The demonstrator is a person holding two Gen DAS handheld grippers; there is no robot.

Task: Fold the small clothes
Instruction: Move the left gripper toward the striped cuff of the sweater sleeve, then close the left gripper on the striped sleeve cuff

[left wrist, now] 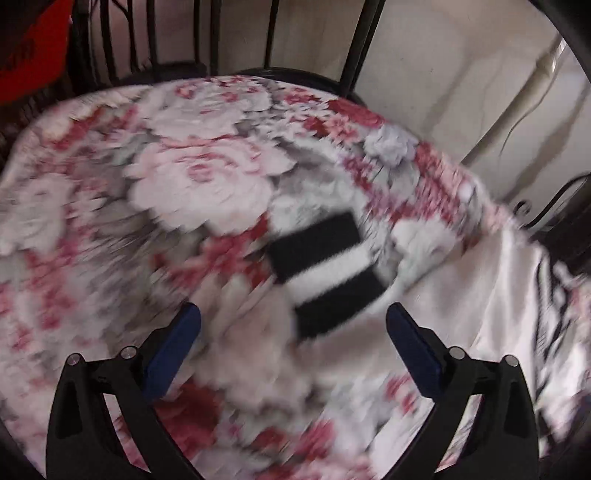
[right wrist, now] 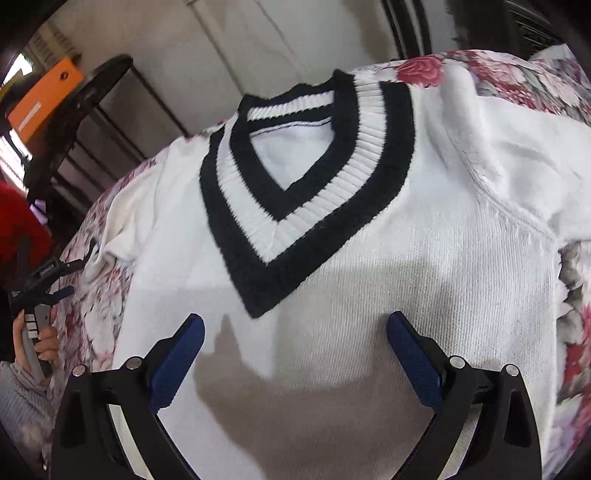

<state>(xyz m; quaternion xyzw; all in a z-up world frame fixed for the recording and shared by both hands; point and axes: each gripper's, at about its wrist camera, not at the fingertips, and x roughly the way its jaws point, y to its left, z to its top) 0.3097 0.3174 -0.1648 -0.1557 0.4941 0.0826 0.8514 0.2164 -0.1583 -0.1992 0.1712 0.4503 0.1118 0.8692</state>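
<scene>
A small white knit sweater (right wrist: 388, 266) with a black-and-white striped V-neck (right wrist: 295, 206) lies flat on a floral blanket (right wrist: 517, 85). My right gripper (right wrist: 295, 325) is open and empty, hovering over the chest just below the V's point. In the blurred left wrist view, my left gripper (left wrist: 293, 317) is open and empty over the blanket (left wrist: 147, 206), just short of a black-and-white striped cuff (left wrist: 325, 273) of the sweater's sleeve (left wrist: 461, 280). The left gripper also shows in the right wrist view (right wrist: 62, 280), held in a hand at the sweater's left sleeve.
The blanket covers a round surface. Black metal chair bars (left wrist: 177, 33) stand behind it, with a pale wall (left wrist: 443, 74) beyond. A dark shelf unit (right wrist: 92, 122) and an orange box (right wrist: 44, 99) stand at the left.
</scene>
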